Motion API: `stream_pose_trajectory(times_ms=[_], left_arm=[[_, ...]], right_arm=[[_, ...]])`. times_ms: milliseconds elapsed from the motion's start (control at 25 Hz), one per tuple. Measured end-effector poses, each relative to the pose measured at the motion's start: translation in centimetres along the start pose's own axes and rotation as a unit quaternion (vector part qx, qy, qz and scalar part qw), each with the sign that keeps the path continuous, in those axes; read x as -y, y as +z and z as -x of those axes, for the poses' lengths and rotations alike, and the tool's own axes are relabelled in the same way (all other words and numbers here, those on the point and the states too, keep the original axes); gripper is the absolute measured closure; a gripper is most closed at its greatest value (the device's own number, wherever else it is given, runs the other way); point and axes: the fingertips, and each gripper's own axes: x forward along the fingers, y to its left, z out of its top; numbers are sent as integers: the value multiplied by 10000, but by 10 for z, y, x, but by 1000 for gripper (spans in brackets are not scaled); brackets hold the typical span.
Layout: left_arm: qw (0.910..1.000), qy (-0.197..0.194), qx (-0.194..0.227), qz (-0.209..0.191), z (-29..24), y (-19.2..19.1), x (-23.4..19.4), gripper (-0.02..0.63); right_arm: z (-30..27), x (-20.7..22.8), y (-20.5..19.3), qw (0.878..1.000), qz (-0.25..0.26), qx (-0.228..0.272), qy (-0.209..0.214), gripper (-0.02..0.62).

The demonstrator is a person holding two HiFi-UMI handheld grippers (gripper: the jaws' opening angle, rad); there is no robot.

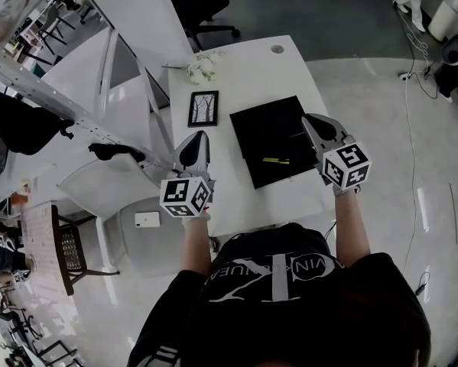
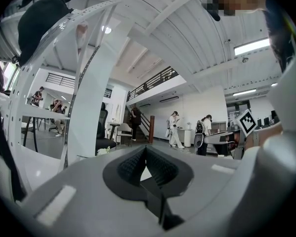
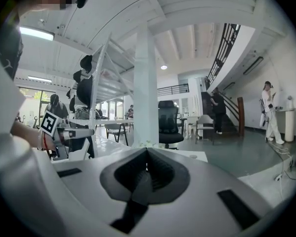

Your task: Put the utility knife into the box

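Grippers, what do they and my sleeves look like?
The left gripper and right gripper are pale grey tapered shells with dark ribbed pads, each carrying a white cube with black square markers. The T-shirt is black, short-sleeved, white-printed.

The head view is bright and evenly lit from overhead. The white tabletop (image 1: 236,75) and pale floor (image 1: 381,113) come close to washing out, shadows are soft and faint, and the black box (image 1: 278,140) reads as a flat dark patch. Both gripper views are strongly fisheye, with beams bowing and corners falling to black. A ceiling light strip (image 2: 251,46) glares in the left gripper view, and another strip (image 3: 31,32) in the right. The jaws, close to each lens, look soft, while the hall beyond is sharper.
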Motion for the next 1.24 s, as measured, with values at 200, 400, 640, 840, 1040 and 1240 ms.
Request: stream_pose_trajectory(times_ms=[200, 400, 640, 840, 1040, 1240], left_arm=[[10000, 16, 47, -35, 0, 4, -1, 595], [9999, 43, 98, -57, 0, 7, -4, 595], [9999, 30, 138, -80, -2, 11, -3, 595], [9998, 52, 143, -109, -1, 10, -4, 595], [9998, 53, 154, -109, -2, 11, -6, 595], [9998, 60, 156, -104, -2, 12, -7, 595]], right_arm=[[-1, -1, 3, 10000, 21, 69, 5, 581], [-3, -1, 6, 9999, 59, 106, 20, 581], [-3, -1, 9, 9999, 90, 132, 27, 581], [-4, -1, 8, 9998, 106, 168, 23, 581], [-6, -3, 8, 9998, 113, 175, 34, 581], [-7, -2, 8, 9998, 95, 181, 30, 581]])
